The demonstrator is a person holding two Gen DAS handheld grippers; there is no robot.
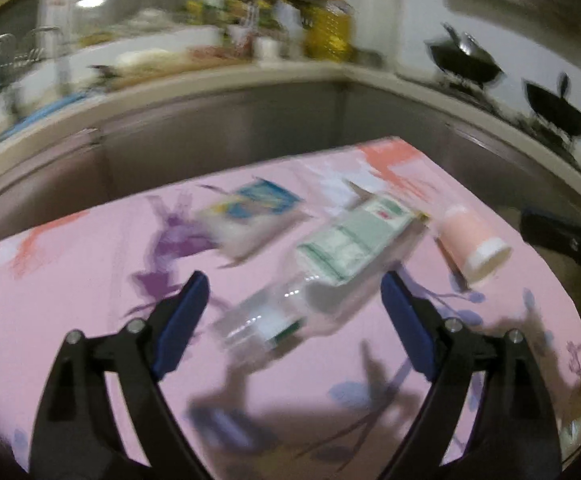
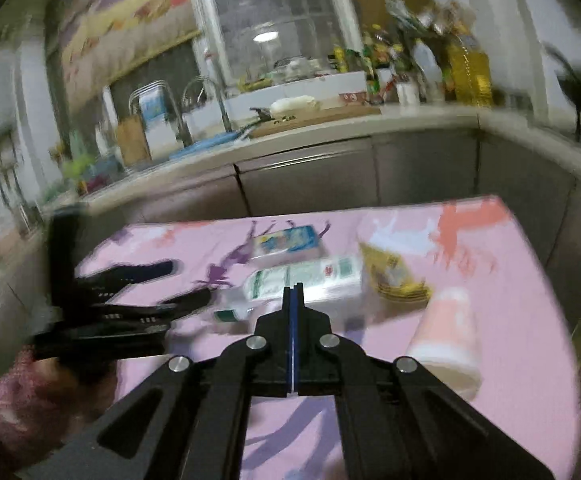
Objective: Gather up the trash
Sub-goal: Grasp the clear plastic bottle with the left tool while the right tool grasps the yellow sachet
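A: The largest thing is the worktop (image 1: 70,264), covered in a pink cloth with purple and coral flower prints; it fills the lower half of both wrist views. Behind it runs a kitchen counter (image 2: 330,128) with grey cabinet fronts, cluttered with blurred bottles and a cutting board.

B: And the trash on the pink cloth?

A: Near the middle of the left wrist view lies a clear plastic bottle (image 1: 310,280) with a pale green and white label. It lies on its side, its long axis running from lower left to upper right, the green cap end towards the lower left. In the right wrist view its cap end points left.

B: What sits near it?

A: To its right in the left wrist view, a pink paper cup (image 1: 470,240) lies tipped over, its white rim towards the lower right. Up and left of the bottle lies a blue and white packet (image 1: 250,208), seemingly tissues. The right wrist view also shows a crumpled yellow wrapper (image 2: 394,276) just right of the bottle.

B: The grippers?

A: The left gripper (image 1: 294,304) has its blue pads spread wide on either side of the bottle's cap end, not pressing on it. The right gripper (image 2: 293,300) is clenched with nothing between its pads, low centre of its own view, in front of the bottle's label.
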